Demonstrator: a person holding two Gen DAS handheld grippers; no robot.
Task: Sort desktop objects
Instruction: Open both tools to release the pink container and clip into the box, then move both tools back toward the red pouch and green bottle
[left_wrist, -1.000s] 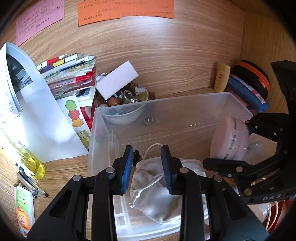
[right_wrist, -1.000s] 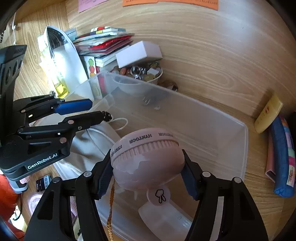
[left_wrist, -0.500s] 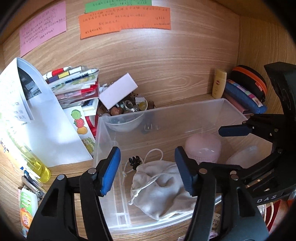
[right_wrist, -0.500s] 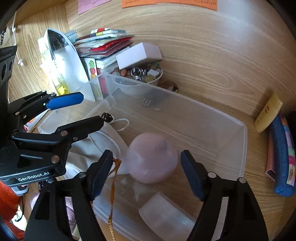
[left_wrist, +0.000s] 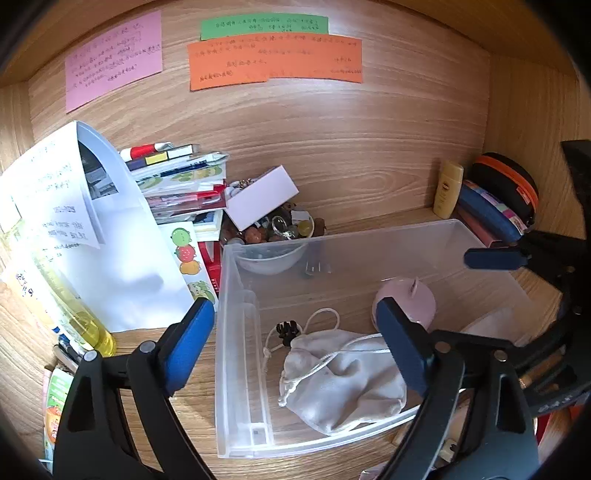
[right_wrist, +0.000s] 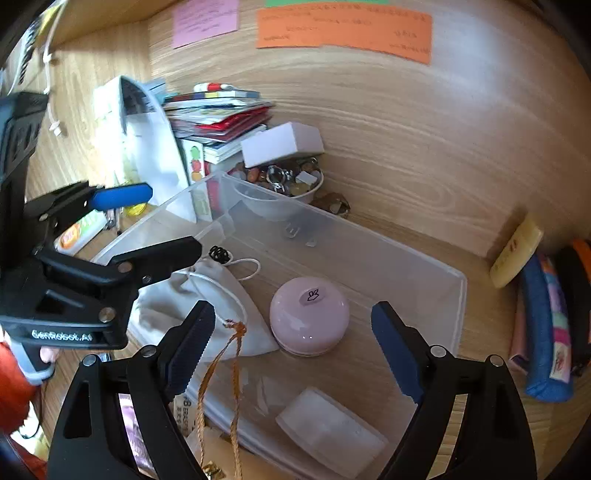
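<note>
A clear plastic bin (left_wrist: 369, 243) (right_wrist: 458, 295) stands on the wooden desk. Inside lie a white drawstring pouch (left_wrist: 343, 384) (right_wrist: 207, 295), a round pink case (right_wrist: 308, 317) (left_wrist: 417, 302) and a translucent white block (right_wrist: 328, 428). My left gripper (left_wrist: 295, 343) is open and empty above the bin's left end, over the pouch; it also shows in the right wrist view (right_wrist: 162, 225). My right gripper (right_wrist: 291, 347) is open and empty above the pink case; one blue pad shows in the left wrist view (left_wrist: 495, 258).
A bowl of trinkets (left_wrist: 273, 236) with a white box (left_wrist: 262, 197) on it stands behind the bin. Stacked books (left_wrist: 177, 184) and papers (left_wrist: 74, 221) lie at left, with a yellow bottle (left_wrist: 92, 328). Pouches (left_wrist: 491, 210) and a tube (left_wrist: 447, 188) stand at right.
The right gripper opened and let the pink case drop into the bin. The left gripper opened off the pouch. Both have pulled back and up.
</note>
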